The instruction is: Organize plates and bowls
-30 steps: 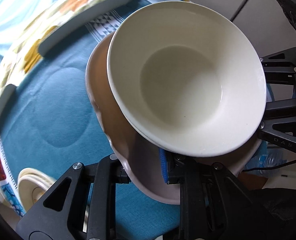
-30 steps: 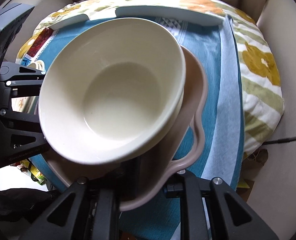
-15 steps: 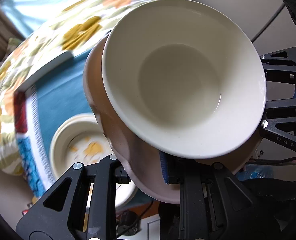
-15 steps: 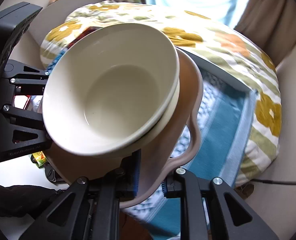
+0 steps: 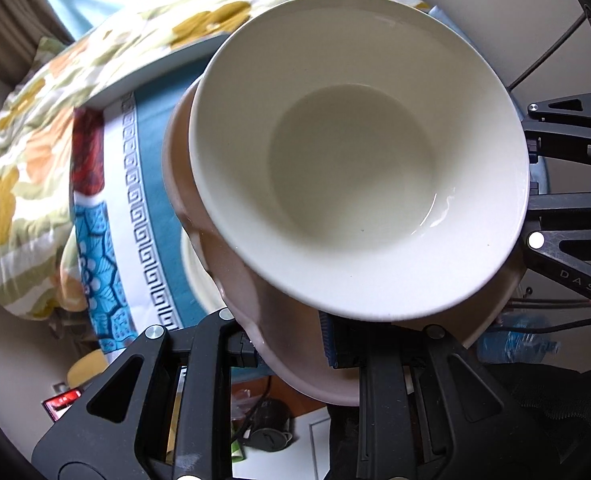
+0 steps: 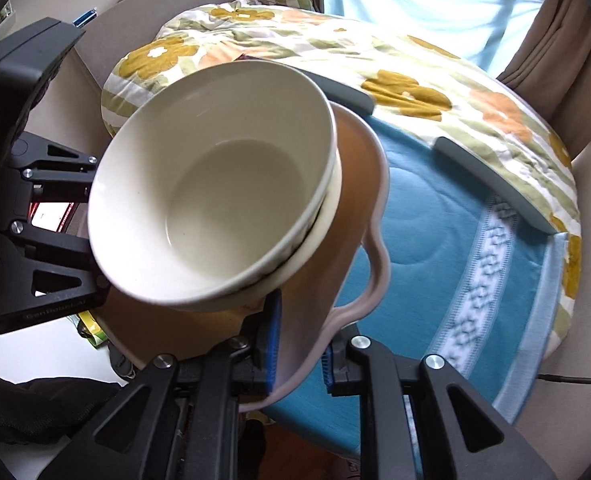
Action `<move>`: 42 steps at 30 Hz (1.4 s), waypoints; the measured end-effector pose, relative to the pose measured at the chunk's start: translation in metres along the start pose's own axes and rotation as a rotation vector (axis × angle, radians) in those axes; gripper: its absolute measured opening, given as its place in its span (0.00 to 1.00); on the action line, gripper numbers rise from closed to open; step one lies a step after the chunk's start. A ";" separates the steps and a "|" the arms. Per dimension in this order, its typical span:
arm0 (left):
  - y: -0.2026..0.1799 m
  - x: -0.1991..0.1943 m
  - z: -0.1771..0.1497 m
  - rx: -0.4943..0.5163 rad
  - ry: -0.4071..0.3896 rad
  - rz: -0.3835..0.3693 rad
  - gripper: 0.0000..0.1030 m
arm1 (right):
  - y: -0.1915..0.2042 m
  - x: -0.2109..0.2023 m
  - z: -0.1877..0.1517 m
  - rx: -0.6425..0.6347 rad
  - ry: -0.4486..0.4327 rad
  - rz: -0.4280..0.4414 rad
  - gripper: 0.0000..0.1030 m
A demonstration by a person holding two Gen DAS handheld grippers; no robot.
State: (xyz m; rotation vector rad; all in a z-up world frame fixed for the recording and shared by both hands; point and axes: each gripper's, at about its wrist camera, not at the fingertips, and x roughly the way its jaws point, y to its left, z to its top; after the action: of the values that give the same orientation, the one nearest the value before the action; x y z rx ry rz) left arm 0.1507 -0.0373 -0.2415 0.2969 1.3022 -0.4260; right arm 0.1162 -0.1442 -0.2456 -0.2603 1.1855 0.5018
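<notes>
A cream bowl (image 5: 355,168) sits nested in what looks like a second cream bowl (image 6: 323,220), whose rim shows just beneath it in the right wrist view. Both rest on a pinkish-beige scalloped plate (image 5: 223,264). This stack is held in the air, tilted, above and partly beyond the edge of a teal mat (image 6: 435,240) spread over a floral quilt (image 6: 415,64).

Judging by this, the stacking is largely done: bowls and plate are already gathered into one pile. What seems left is to set the pile down somewhere. Another cream dish (image 5: 195,268) peeks out under the plate's left edge in the left wrist view, lying on the mat; it may be the resting place or a piece not yet gathered, and the pictures do not settle which.

The left gripper (image 5: 291,344) pinches the near rim of the plate, its jaws closed narrowly on the thin edge, one blue pad above the plate and one finger below. The right gripper (image 6: 299,356) clamps the plate's opposite rim the same way, blue pads pressed to either face. The two tools face each other across the stack, each visible in the other's camera, sharing the load from both sides.
</notes>
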 end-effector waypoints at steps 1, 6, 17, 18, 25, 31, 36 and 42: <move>0.005 0.007 -0.002 -0.002 0.008 -0.003 0.18 | 0.005 0.006 0.002 0.006 0.000 0.001 0.15; 0.030 0.044 -0.013 -0.015 0.055 -0.027 0.17 | 0.023 0.039 0.005 0.045 0.008 -0.001 0.15; 0.032 0.066 -0.018 0.044 0.043 -0.047 0.17 | 0.022 0.059 -0.006 0.132 0.015 -0.036 0.16; 0.031 0.067 -0.017 0.050 0.043 -0.046 0.17 | 0.021 0.061 -0.007 0.142 0.014 -0.036 0.16; 0.032 0.071 -0.020 0.083 0.014 -0.032 0.17 | 0.017 0.067 -0.018 0.212 -0.003 -0.021 0.16; 0.038 0.074 -0.016 0.073 0.025 -0.056 0.17 | 0.018 0.066 -0.021 0.264 -0.027 -0.037 0.16; 0.031 0.078 -0.008 0.078 0.046 -0.020 0.18 | 0.020 0.068 -0.019 0.262 0.001 -0.049 0.16; 0.028 0.080 0.000 0.082 0.116 -0.035 0.20 | 0.019 0.074 -0.016 0.276 0.053 -0.038 0.18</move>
State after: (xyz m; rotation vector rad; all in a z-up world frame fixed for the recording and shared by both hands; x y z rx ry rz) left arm 0.1799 -0.0230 -0.3197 0.3724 1.4067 -0.4985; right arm 0.1144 -0.1176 -0.3193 -0.0591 1.2838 0.2946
